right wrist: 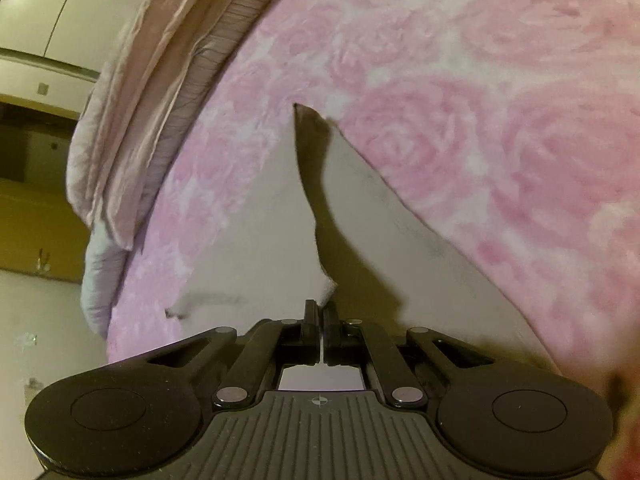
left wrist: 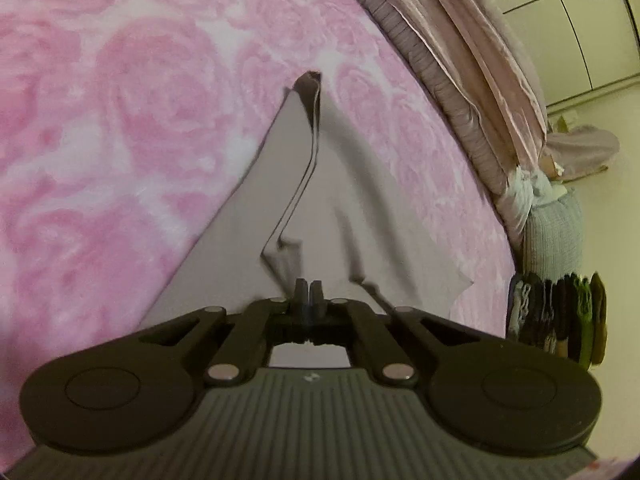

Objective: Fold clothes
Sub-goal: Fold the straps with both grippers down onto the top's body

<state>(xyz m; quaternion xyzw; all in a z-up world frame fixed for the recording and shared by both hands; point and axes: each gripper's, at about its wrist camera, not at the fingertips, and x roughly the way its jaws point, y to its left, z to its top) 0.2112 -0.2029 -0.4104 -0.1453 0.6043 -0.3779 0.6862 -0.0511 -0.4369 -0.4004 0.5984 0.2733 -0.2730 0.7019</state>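
Both grippers pinched on 1 pale grey garment (left wrist: 240, 240), lifted off the bed's pink rose blanket (left wrist: 120, 140). Left gripper (left wrist: 309, 294): fingers closed down to a sliver on a bunched edge of the cloth at 6 o'clock in the left wrist view. Right gripper (right wrist: 321, 316): fingers likewise nearly together on a cloth corner, low centre of the right wrist view. From each grip the garment (right wrist: 248, 232) runs in a taut ridge toward 12 o'clock, and its far end rests on the blanket (right wrist: 480, 120). A loose corner hangs at about 4 o'clock in the left view.

Step, as I judge it: carrying the held edge over to make a fold. To do it well: keep both pinches firm, move the 2 grippers level and in parallel so the edge stays straight, keep light tension to avoid sag or creases, lay the edge flush on the far edge before letting go. Risk: thin fabric slipping out, the loose corner tucking under.

Pillows (left wrist: 472, 60) at 1 o'clock, well apart from the garment.
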